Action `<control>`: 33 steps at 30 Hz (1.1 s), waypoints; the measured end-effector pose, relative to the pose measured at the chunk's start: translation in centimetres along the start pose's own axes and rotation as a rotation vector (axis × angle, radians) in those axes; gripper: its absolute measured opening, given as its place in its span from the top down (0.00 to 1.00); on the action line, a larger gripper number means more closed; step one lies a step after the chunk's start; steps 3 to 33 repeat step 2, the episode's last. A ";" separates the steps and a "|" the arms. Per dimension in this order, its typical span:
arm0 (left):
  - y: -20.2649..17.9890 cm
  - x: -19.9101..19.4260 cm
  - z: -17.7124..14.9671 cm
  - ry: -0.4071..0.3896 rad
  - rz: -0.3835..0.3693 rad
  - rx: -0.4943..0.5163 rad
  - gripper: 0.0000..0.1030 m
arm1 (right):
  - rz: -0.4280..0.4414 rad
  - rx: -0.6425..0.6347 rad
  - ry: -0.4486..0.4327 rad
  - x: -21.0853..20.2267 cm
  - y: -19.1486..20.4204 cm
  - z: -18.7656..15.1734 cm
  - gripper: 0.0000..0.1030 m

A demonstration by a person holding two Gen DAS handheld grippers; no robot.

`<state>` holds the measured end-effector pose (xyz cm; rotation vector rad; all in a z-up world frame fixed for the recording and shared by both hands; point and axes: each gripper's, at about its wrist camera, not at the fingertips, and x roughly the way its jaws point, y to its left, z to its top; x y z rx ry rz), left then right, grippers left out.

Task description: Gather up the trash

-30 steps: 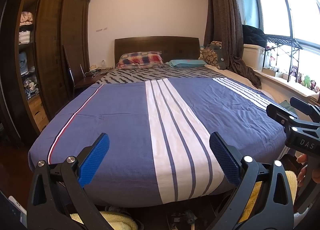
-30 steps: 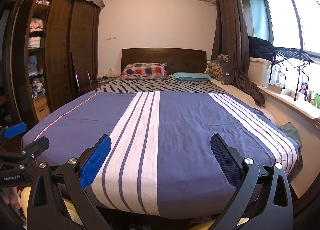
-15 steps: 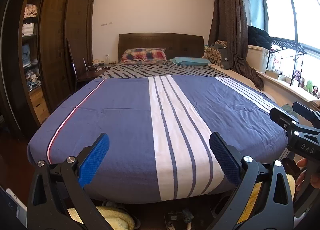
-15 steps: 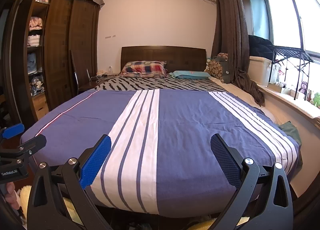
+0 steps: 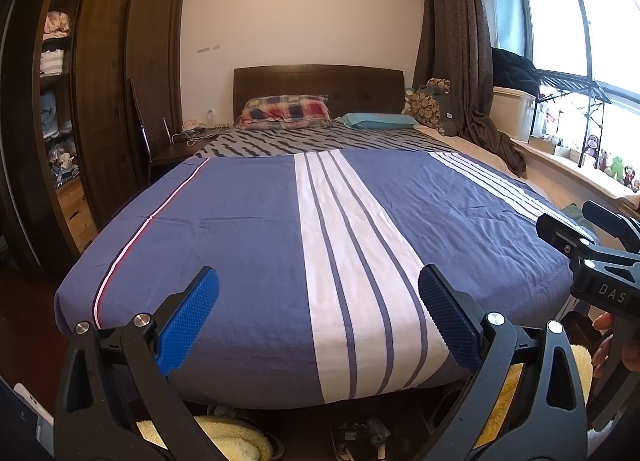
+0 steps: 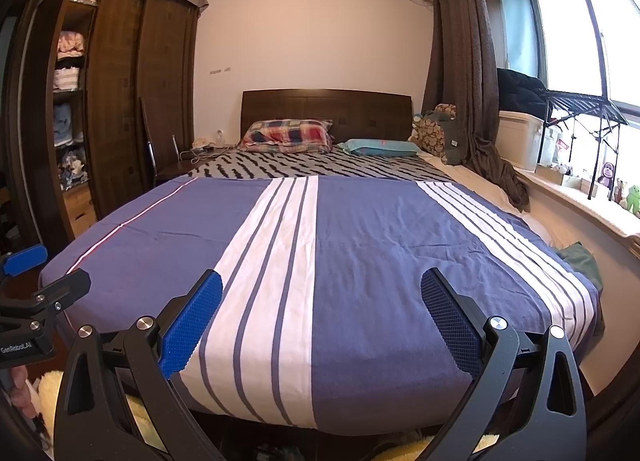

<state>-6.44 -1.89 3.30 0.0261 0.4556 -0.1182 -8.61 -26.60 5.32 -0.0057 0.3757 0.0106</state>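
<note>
1. Fingers (image 5: 188, 321), left gripper (image 5: 318, 317): spread wide, empty, at the bed (image 5: 248, 245) foot.
2. Fingers (image 6: 450, 325), right gripper (image 6: 320, 319): same.
3. Trash: cannot tell where; none identifiable on bed.

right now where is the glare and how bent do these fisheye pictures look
Left wrist view: the bright window at right is blown out to white and the dark wooden wardrobe bows inward. Right wrist view: same washed-out window; the blue-and-white striped bedspread bulges round.
</note>
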 end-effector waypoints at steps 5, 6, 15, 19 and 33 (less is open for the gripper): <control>0.1 0.1 0.0 0.003 0.005 -0.004 0.08 | -0.001 -0.004 0.003 0.0 0.0 0.0 0.03; 0.1 0.1 0.0 0.003 0.005 -0.004 0.08 | -0.001 -0.004 0.003 0.0 0.0 0.0 0.03; 0.1 0.1 0.0 0.003 0.005 -0.004 0.08 | -0.001 -0.004 0.003 0.0 0.0 0.0 0.03; 0.1 0.1 0.0 0.003 0.005 -0.004 0.08 | -0.001 -0.004 0.003 0.0 0.0 0.0 0.03; 0.1 0.1 0.0 0.003 0.005 -0.004 0.08 | -0.001 -0.004 0.003 0.0 0.0 0.0 0.03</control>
